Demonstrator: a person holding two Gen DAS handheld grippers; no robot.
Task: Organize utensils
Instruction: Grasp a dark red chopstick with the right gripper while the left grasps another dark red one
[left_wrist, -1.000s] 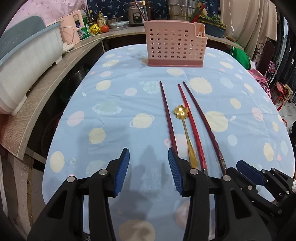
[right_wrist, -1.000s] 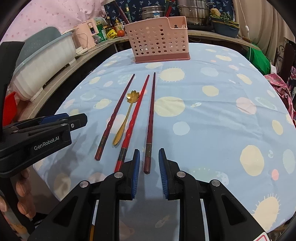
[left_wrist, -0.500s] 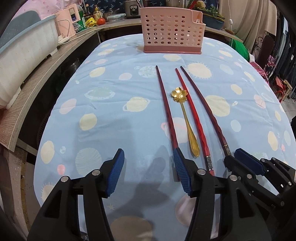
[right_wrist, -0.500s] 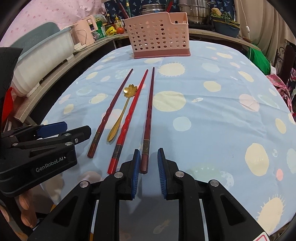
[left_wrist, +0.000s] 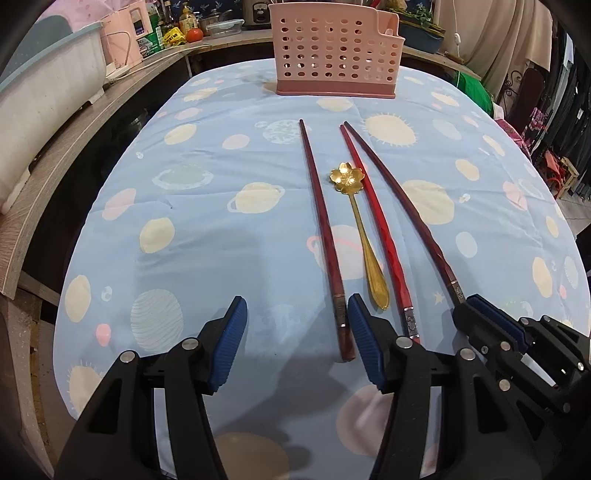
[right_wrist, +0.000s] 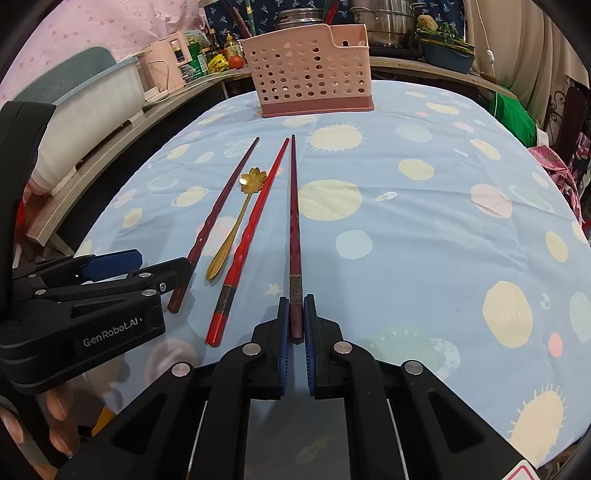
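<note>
Three red chopsticks and a gold flower-bowled spoon (left_wrist: 360, 225) lie side by side on the blue planet-print tablecloth (left_wrist: 207, 229), pointing at the pink perforated utensil basket (left_wrist: 334, 48) at the far end. My right gripper (right_wrist: 295, 310) is shut on the near end of the rightmost dark red chopstick (right_wrist: 294, 221), which lies flat. My left gripper (left_wrist: 297, 314) is open; the near end of the leftmost dark red chopstick (left_wrist: 325, 240) lies between its jaws, just inside the right finger. The bright red chopstick (left_wrist: 376, 229) and the spoon lie untouched between the two.
A wooden counter (left_wrist: 55, 147) curves along the left with a white tub (left_wrist: 40, 88), a pink kettle and bottles. Pots stand behind the basket (right_wrist: 310, 70). Fingers of a hand (right_wrist: 55, 417) show low on the left. The table edge runs close below both grippers.
My right gripper's jaws closed onto the rightmost chopstick's end. My left gripper's jaws spread wider, and the leftmost chopstick's end now shows between them.
</note>
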